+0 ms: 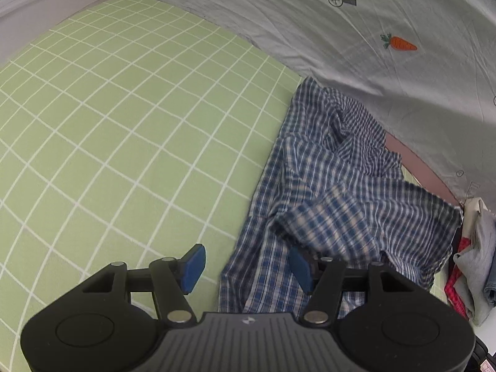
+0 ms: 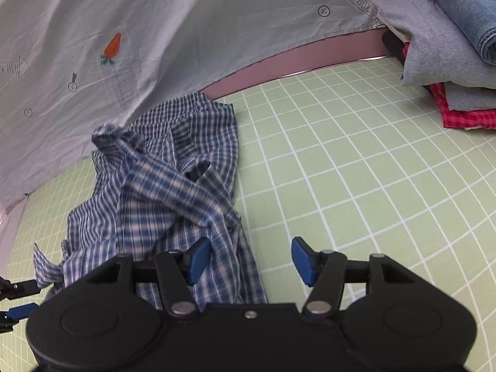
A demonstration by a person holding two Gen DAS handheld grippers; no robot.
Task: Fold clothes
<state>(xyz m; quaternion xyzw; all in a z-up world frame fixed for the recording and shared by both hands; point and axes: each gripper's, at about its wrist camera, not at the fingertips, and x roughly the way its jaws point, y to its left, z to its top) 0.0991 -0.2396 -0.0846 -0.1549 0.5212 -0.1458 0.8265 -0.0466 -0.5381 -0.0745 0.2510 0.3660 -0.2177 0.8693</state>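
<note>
Fingers apart on both grippers — left gripper (image 1: pixel 248 266) straddles the plaid shirt's (image 1: pixel 338 183) near left hem, right gripper (image 2: pixel 251 259) its near right edge. Shirt lies crumpled, long axis running away from me, about equally close to both. Beyond: green gridded counter (image 1: pixel 124 124), folded pile (image 2: pixel 449 62) far right, draped grey sheet (image 2: pixel 186 31) behind.

Left hand-held gripper (image 1: pixel 246 268) gapes over seemingly crumpled plaid shirt (image 1: pixel 334 186).
</note>
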